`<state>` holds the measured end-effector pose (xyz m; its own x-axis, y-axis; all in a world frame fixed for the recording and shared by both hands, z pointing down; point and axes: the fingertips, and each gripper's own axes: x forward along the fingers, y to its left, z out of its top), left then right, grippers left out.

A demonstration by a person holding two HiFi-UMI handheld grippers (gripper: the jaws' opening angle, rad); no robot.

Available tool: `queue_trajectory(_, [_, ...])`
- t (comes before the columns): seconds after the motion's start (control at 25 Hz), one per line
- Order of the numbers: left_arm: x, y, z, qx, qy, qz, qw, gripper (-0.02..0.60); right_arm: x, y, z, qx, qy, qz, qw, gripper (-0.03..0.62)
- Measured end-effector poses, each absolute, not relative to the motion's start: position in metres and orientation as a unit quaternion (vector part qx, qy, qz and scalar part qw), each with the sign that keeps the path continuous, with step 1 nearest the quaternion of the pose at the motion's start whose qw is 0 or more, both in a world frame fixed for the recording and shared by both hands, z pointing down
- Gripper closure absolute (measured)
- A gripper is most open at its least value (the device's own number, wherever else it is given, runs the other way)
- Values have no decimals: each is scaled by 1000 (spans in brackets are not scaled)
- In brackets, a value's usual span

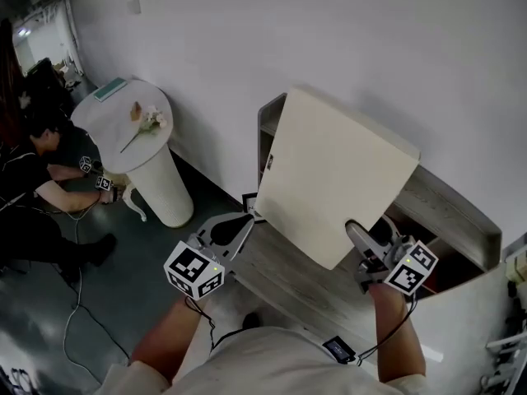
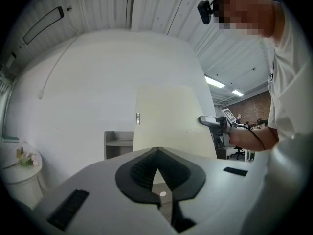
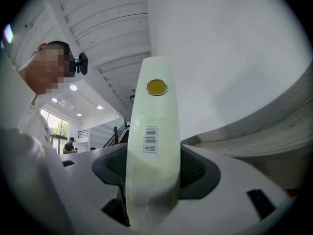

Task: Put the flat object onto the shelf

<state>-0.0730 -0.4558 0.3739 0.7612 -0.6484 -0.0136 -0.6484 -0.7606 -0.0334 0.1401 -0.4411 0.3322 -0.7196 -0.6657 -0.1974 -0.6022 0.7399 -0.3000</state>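
My right gripper [image 1: 360,235] is clamped on the bottom edge of the cream flat rigid board [image 1: 333,179], which rises tilted above it, short of the grey wooden shelf [image 1: 449,208]. My left gripper [image 1: 239,229] is empty, jaws all but together, beside the board's lower corner. I judge the board light and stiff but top-heavy, so edges are the hold. A barcode label [image 3: 151,140] and a yellow round sticker [image 3: 156,87] show on it, with nothing legible.

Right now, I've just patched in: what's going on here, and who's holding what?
A person works with a hand-held tool in each hand. The right tool is clamped on the lower edge of a cream flat panel, holding it tilted above the grey wooden shelf by the wall. The left tool is shut and empty, near the panel's lower left edge. The panel looks lifted, not yet set down on the shelf.
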Motion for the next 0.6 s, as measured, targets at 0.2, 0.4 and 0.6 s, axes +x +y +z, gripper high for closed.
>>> queue_trajectory(0.2, [-79, -490, 346, -942, 331, 6, 46, 569, 135, -472, 296, -351, 923, -67, 144, 307])
queue_trajectory(0.4, [-75, -521, 333, -949, 310, 2, 56, 569, 136, -506, 266, -360, 922, -34, 138, 307])
queue_trajectory(0.6, [-71, -543, 320, -953, 295, 9, 67, 569, 138, -542, 246, -370, 920, -16, 130, 307])
